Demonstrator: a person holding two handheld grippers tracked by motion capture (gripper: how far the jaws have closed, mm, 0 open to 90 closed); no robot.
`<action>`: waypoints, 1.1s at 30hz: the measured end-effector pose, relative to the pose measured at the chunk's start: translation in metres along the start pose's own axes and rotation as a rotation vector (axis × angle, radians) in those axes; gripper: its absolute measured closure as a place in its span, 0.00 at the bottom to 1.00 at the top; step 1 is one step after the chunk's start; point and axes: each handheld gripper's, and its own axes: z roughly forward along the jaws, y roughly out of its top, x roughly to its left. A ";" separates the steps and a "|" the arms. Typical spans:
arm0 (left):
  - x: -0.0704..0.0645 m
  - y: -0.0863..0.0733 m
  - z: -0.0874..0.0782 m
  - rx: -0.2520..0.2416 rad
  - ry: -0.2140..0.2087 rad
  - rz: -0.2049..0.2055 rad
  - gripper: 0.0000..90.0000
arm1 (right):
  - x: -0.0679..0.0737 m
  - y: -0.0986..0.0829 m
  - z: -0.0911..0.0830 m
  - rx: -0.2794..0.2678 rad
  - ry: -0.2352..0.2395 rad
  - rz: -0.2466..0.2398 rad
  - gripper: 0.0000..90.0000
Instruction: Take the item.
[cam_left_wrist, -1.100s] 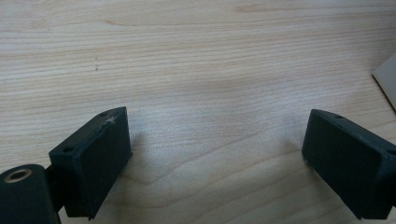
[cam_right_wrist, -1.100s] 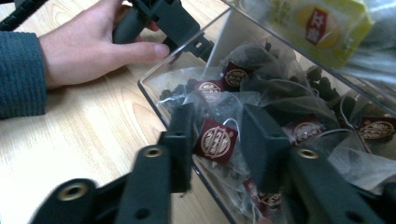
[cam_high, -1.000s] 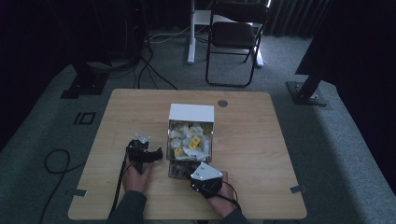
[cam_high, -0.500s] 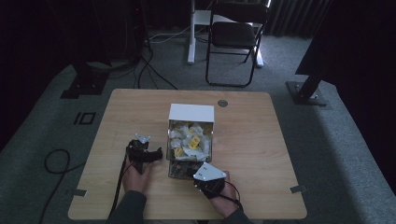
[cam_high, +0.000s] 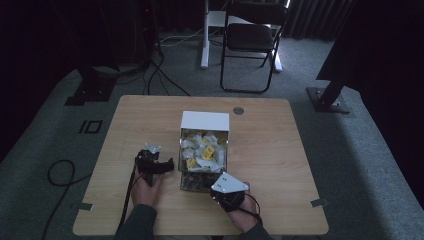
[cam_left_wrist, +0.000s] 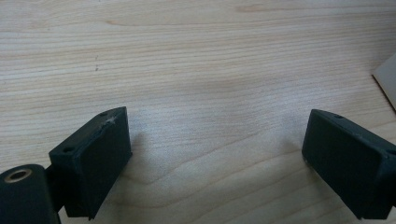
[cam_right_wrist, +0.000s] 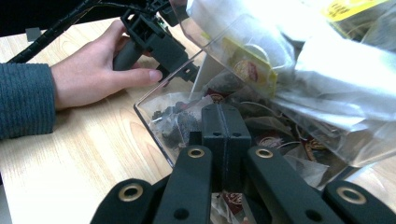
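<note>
1. My right gripper (cam_right_wrist: 222, 135) has its jaws pressed flat together at the near end of the clear box (cam_right_wrist: 187, 100). A scrap of packet shows just beneath the jaws, but I cannot tell whether they have pinched a tea bag or closed on nothing.
2. My left gripper (cam_left_wrist: 215, 154) stands wide open with bare wood between its jaws; it holds nothing and rests on the table (cam_high: 125, 130) just to the left of the box.
3. In the high view the right gripper (cam_high: 220, 184) sits at the box's near edge, the left gripper (cam_high: 167, 164) beside its left wall, and the left hand (cam_right_wrist: 93, 70) is wrapped on its handle.
4. The clear box (cam_high: 204, 150) is in the middle of the table, packed with tea bags (cam_high: 202, 150), white and yellow packets at the far end, darker ones (cam_right_wrist: 180, 121) at the near end.
5. I judge the work barely begun: no tea bag lies out on the table, the box looks full, and at best the first pick is under way.
</note>
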 end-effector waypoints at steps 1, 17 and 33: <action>0.000 0.000 0.000 0.000 0.000 0.000 0.09 | 0.000 0.000 -0.001 -0.003 -0.001 0.000 1.00; 0.000 0.000 0.000 0.000 0.000 0.000 0.09 | 0.000 0.006 -0.013 -0.039 -0.005 -0.008 1.00; 0.000 0.000 0.000 0.000 0.000 0.000 0.09 | -0.001 0.005 -0.029 -0.049 -0.013 -0.008 1.00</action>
